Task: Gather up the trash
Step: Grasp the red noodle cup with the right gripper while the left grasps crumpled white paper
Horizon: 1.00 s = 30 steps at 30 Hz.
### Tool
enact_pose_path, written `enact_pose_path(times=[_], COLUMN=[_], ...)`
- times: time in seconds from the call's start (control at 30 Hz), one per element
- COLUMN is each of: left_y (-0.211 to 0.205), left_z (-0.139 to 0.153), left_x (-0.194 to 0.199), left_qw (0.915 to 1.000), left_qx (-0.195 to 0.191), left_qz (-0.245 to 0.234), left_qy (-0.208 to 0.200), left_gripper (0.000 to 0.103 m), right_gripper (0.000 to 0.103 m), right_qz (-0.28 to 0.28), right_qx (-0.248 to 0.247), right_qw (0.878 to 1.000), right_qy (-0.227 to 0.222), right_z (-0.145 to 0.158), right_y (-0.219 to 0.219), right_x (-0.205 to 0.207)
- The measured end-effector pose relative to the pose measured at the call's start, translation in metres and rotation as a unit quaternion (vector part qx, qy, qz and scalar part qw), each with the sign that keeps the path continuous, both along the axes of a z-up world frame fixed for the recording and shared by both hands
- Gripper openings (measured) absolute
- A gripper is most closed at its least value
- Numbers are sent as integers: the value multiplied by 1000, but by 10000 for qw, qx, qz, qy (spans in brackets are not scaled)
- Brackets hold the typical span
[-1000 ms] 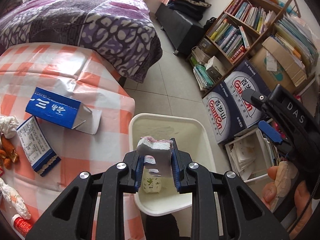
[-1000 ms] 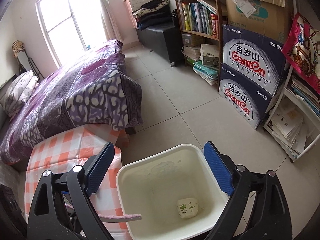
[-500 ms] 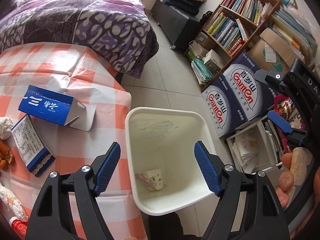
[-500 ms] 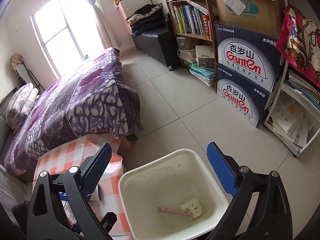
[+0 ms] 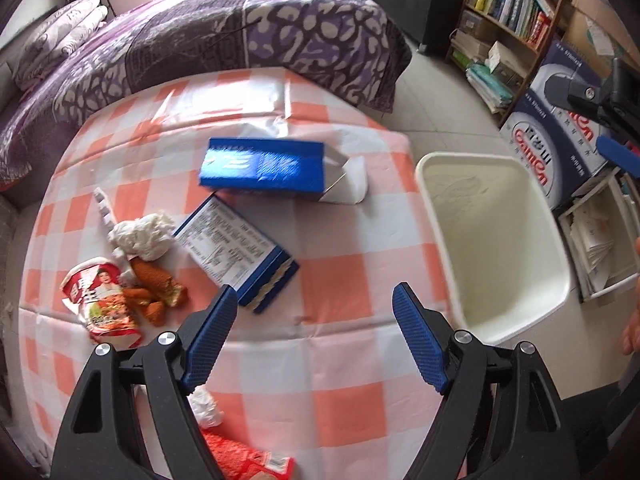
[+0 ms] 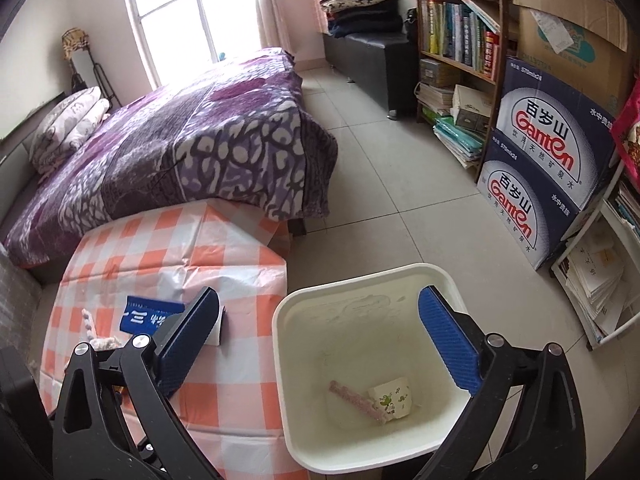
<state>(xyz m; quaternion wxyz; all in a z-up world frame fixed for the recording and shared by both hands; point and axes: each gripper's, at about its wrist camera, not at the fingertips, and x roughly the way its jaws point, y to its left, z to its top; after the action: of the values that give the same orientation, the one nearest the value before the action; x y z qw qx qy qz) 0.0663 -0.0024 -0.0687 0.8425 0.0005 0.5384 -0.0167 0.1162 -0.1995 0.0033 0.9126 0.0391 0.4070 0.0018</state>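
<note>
My left gripper [image 5: 314,320] is open and empty above the orange-checked table [image 5: 340,280]. On the table lie a blue carton [image 5: 264,170], a flattened blue box with a printed label [image 5: 240,254], a crumpled white tissue [image 5: 140,236], a red snack wrapper [image 5: 100,304] and orange food scraps [image 5: 154,288]. The white trash bin [image 5: 436,240] stands at the table's right. My right gripper [image 6: 316,340] is open and empty above the bin [image 6: 280,344], which holds a paper cup [image 6: 392,396] and a pink wrapper [image 6: 354,400].
A purple bed [image 6: 180,148] lies behind the table. Blue Ganten boxes [image 6: 536,168] and a bookshelf [image 6: 456,40] stand at the right, with a white rack of papers [image 6: 596,280]. More red packaging [image 5: 240,460] and a white wad [image 5: 206,408] lie under my left gripper.
My left gripper opened and dropped the pink wrapper into the bin, then swung left from over the bin to over the table. My right gripper stayed open above the bin.
</note>
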Motion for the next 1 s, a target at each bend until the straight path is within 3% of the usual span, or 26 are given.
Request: enact_pose_path(times=[0.23,0.43,0.53,0.7,0.77,0.87,0.93,1.0], left_y=[64,109,132,155,156,158,161,164], left_z=[-13,-15,-21,-45,-54,-63,-66,-69], left_x=[-22,-46,-52,-58,-58,-57,-54,-53], left_qw=[9960,9881,9859,9810,9797,9780,9783,9796], left_qx=[596,1148,1161,1159,1178,1234,1189,1091], left_qz=[156,62,179,205,103,44,62,85], left_qy=[652,1025,1196,1543,1619,1683,1697,1683], left_gripper=[79,79,79,79,79,79,79,79], right_gripper=[96,96,96,96,96,96,96,96], right_qz=[855,1896,2634,3973,4403,4862,4997,4979], right_qx=[-367,-506,-504,-270,-352,-618,-706,-749], right_qw=[9948,9762,9553,8955,8692,8399,8287,8257], right_qy=[413,923,1244,1986,2222,2330,2421,2543], right_z=[-21,-47,-59,-84,-94,-107,-115,-123], right_y=[53,107,137,183,199,219,228,235], right_x=[-7,-23,-37,-71,-88,-115,-127,-131])
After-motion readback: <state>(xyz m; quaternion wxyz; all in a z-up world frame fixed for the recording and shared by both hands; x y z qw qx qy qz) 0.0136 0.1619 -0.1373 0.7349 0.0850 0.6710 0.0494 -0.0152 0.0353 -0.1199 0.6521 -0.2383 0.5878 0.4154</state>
